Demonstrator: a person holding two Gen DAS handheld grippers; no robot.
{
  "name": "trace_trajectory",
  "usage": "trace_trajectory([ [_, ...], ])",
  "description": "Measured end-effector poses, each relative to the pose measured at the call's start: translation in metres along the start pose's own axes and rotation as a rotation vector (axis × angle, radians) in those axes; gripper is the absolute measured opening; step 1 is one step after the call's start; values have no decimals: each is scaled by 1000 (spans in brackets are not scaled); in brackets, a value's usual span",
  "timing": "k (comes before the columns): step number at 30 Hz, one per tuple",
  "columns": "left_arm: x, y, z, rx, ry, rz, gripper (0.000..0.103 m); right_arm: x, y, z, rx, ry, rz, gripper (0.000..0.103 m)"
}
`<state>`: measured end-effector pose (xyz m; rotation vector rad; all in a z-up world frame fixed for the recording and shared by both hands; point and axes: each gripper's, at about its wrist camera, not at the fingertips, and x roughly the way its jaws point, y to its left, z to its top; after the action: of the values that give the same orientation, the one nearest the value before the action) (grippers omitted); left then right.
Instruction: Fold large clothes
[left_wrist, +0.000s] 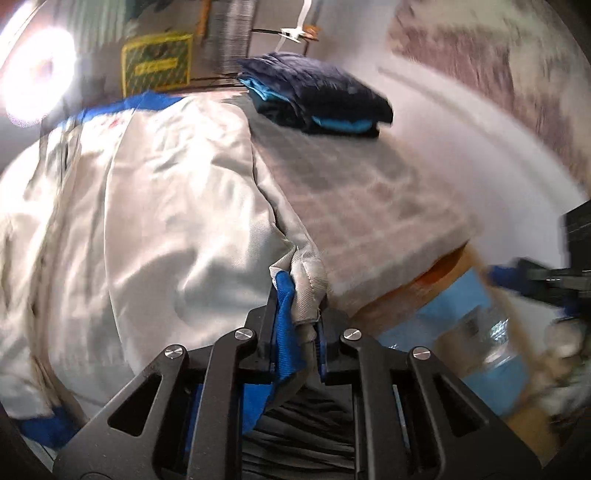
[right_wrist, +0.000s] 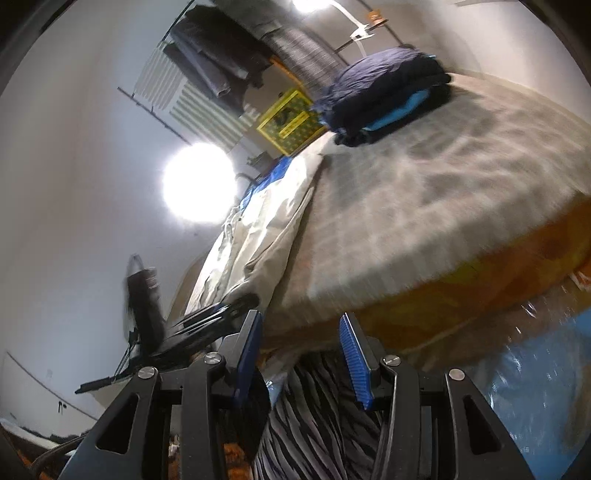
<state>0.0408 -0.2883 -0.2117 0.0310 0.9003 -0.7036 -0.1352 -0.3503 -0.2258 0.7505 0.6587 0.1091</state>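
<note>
The white jacket (left_wrist: 147, 192) with blue trim lies spread on the bed (left_wrist: 369, 206), left of a stack of folded dark clothes (left_wrist: 317, 96); the left gripper (left_wrist: 299, 295) pinches its hem corner at the bed's near edge; the right gripper (right_wrist: 299, 343) hangs spread, its jaws holding nothing, just off the bed's edge.

bed (right_wrist: 443, 206) right half bare | folded stack (left_wrist: 317, 96) blocks far corner (rear)

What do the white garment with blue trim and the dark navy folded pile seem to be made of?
White garment with blue trim: likely smooth synthetic or satin-like weave; it shows a soft sheen and a stitched hem. Dark navy folded pile: probably matte, plush fabric, though blur leaves this uncertain.
</note>
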Motion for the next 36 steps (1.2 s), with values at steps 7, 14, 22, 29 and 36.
trace_trajectory([
  [7, -16, 22, 6, -121, -6, -90, 13, 80, 22, 71, -42, 46, 56, 61],
  [14, -18, 30, 8, -177, -2, -125, 13, 167, 10, 129, -14, 124, -6, 64],
  [22, -22, 49, 7, -270, -10, -184, 13, 261, -30, 181, 122, 169, -18, 64],
  [29, -17, 57, 5, -310, -8, -218, 13, 326, -36, 199, 181, 231, 22, 31],
  [36, -21, 81, -7, -410, -17, -258, 12, 338, 20, 214, -62, 260, -167, 4],
])
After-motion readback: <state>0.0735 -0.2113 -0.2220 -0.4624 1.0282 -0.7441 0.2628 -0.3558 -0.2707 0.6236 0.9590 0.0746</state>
